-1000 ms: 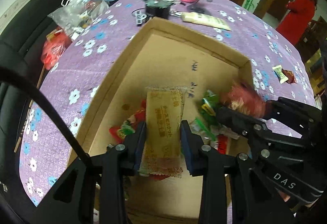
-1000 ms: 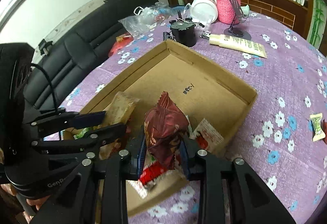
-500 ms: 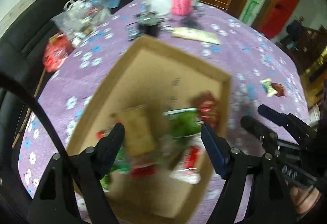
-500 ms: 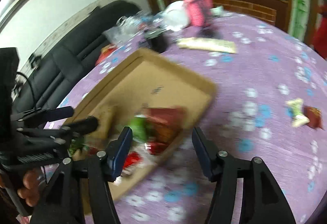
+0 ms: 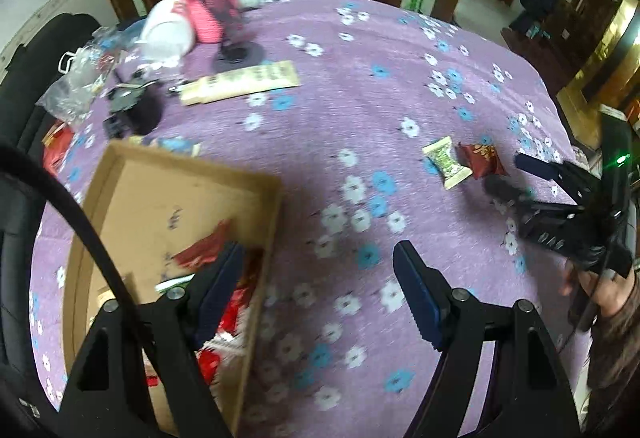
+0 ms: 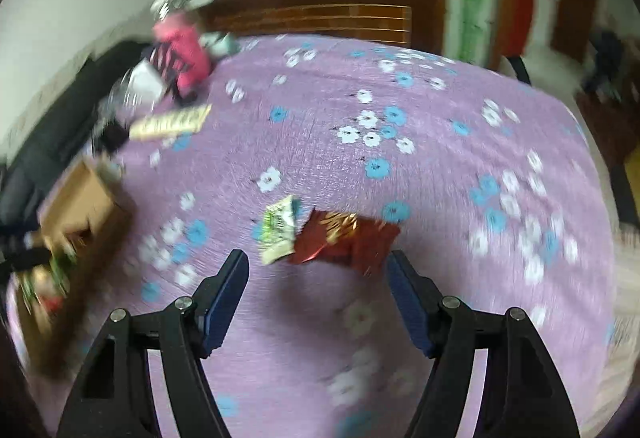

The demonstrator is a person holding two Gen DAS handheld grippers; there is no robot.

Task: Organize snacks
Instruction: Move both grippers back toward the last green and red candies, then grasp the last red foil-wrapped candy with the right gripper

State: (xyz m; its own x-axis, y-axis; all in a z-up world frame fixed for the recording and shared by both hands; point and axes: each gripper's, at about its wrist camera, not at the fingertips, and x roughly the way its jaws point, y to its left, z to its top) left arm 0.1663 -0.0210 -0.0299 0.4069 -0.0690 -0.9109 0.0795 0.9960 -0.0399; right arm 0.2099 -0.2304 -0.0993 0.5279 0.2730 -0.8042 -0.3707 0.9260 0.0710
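A cardboard box with several snack packets in it lies on the purple flowered tablecloth, at the left of the left wrist view. My left gripper stands open and empty, over the cloth just right of the box's edge. A green-and-white packet and a dark red packet lie side by side on the cloth. In the right wrist view the green packet and red packet sit just beyond my right gripper. Its jaws are opening with nothing between them. The box is far left there.
At the table's far side stand a pink knit-covered bottle, a white bowl, a cream tube, a black round object and a plastic bag. A black sofa runs along the left. A hand holds the right gripper.
Both grippers let go of their packets in the box and opened. Both swung right, away from the box, toward the two packets on the cloth.
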